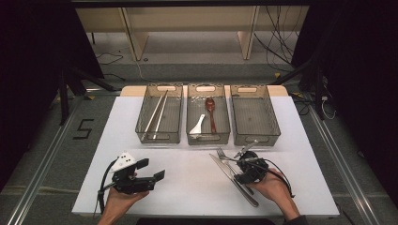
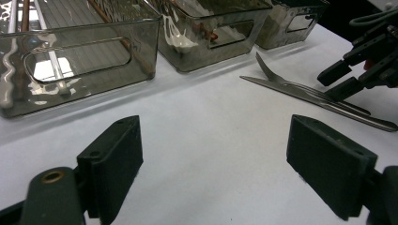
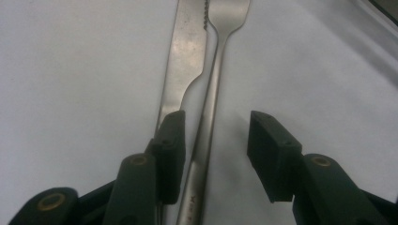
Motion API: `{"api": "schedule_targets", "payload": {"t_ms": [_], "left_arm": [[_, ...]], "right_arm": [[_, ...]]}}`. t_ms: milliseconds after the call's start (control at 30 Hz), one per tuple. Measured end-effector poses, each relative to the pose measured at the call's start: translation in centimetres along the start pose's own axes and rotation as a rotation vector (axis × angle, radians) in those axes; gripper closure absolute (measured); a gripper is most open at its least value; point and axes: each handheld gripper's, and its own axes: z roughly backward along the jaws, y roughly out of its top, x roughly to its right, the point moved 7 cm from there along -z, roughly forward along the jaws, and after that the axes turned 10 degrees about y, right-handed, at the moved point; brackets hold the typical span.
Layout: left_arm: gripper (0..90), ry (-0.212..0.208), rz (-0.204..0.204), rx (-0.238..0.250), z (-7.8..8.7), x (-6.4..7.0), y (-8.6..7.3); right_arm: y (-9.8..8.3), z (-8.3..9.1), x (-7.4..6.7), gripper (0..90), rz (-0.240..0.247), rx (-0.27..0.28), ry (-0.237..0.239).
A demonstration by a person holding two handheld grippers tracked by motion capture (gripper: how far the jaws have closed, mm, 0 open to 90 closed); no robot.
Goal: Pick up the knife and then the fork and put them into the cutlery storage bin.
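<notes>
Dim room, bright white table [image 1: 197, 187]; glare on bins [image 2: 84, 56]; soft, slightly blurred close-ups.

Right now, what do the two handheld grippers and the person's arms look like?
Both tools are black. The left gripper carries a pale grey three-cornered plate on top, and a black cable loops from it. The right gripper has a rounded black body, silvery metal arms and its own black cable. Up close, each has flat, blocky black pads on arms with brass-coloured rivets. A dark sleeve edge shows at the right wrist.
</notes>
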Motion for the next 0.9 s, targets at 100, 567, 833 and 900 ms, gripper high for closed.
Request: {"api": "schedule_targets", "payload": {"t_ms": [100, 567, 833, 900], "left_arm": [[18.1, 0.002, -0.001, -0.001, -0.05, 0.04, -0.03], [18.5, 0.008, -0.002, -0.001, -0.08, 0.02, -0.07], [19.1, 0.005, -0.013, -0.004, -0.07, 0.1, -0.12], [19.3, 0.006, -0.014, -0.006, -0.09, 0.12, -0.13]], "right_arm": [[0.18, -0.25, 0.02, 61.3, -0.005, -0.02, -0.007], [0.65, -0.51, 0.24, 71.5, -0.022, -0.083, -0.01], [0.77, -0.45, 0.74, 80.2, -0.043, -0.092, -0.003], [0.83, -0.48, 0.74, 81.8, -0.047, -0.097, -0.008]]}}
